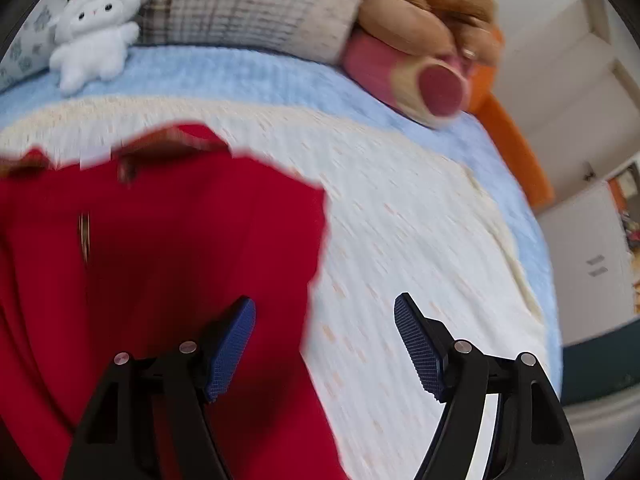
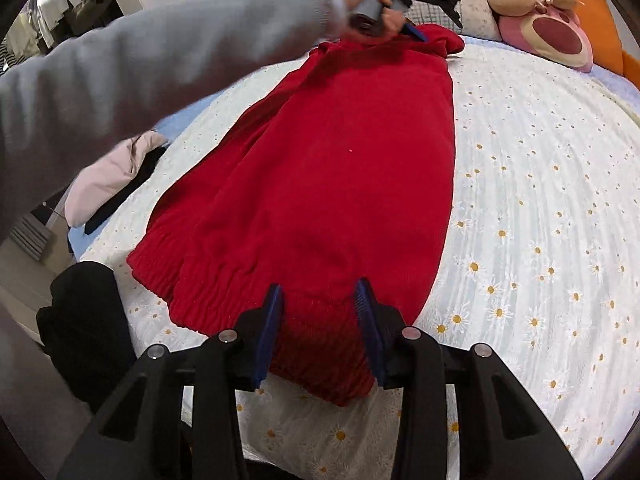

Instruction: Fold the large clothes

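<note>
- Red knitted sweater (image 2: pixel 320 184) lies lengthwise on the white daisy-print bedspread (image 2: pixel 540 200), folded into a long narrow shape, its ribbed hem at the near edge of the bed and its collar end toward the pillows.
- The right gripper (image 2: pixel 320 320), black with blue ribbed pads, sits at the hem; its jaws are drawn partway in, with a raised bunch of the ribbed hem between them and both pads against the cloth.
- The left gripper (image 1: pixel 324 344) hangs over the collar end with its jaws spread wide and nothing between them; one pad is above the red knit, the other above the bedspread. That view is blurred.
- From the right wrist view, a hand (image 2: pixel 372 0) on a grey-sleeved arm (image 2: pixel 140 68) carries that left tool across the sweater to its far end.
- A brown inner collar with a white label (image 1: pixel 96 154) shows at the sweater's top edge, though the blur hides detail.
- Light blue blanket (image 1: pixel 240 76) runs beneath the bedspread along the head of the bed.
- A small white plush lamb (image 1: pixel 96 32) sits at the head end near a checked grey pillow (image 1: pixel 248 4).
- A brown and pink plush bear (image 2: pixel 536 8) rests toward the far right corner of the bed, against an orange headboard (image 2: pixel 612 40).
- Pale pink and black clothes (image 2: pixel 116 176) are piled at the left edge of the bed, and a black garment (image 2: pixel 84 320) sits by the near left corner.
</note>
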`<action>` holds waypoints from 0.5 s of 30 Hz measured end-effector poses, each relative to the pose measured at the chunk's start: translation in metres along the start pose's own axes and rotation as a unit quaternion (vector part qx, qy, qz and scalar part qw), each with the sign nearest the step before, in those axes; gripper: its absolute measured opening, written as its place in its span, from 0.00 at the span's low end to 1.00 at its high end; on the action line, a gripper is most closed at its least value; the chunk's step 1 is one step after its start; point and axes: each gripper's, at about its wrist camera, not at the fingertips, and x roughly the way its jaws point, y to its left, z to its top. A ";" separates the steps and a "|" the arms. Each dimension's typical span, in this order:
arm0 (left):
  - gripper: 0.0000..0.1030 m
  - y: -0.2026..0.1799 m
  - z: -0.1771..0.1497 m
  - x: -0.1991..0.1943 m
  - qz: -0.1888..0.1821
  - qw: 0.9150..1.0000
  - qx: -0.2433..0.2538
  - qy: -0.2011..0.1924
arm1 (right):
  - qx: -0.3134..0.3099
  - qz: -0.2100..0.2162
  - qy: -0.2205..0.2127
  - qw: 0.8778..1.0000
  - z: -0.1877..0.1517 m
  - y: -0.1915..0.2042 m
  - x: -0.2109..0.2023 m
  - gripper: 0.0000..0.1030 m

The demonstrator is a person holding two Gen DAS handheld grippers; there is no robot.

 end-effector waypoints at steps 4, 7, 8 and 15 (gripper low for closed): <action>0.72 0.024 0.029 0.019 0.038 0.999 -0.018 -0.035 | 0.001 0.003 -0.002 1.000 0.002 -0.001 0.000 0.38; 0.72 0.047 0.031 0.047 0.061 0.997 -0.035 -0.029 | 0.012 0.013 -0.004 1.000 0.001 -0.005 0.000 0.38; 0.72 0.052 0.030 0.052 0.066 0.997 -0.031 -0.032 | 0.016 0.017 -0.005 1.000 0.001 -0.008 0.001 0.38; 0.72 0.030 0.018 0.023 0.090 0.994 0.009 -0.056 | 0.022 0.012 -0.003 1.000 0.001 -0.008 0.002 0.39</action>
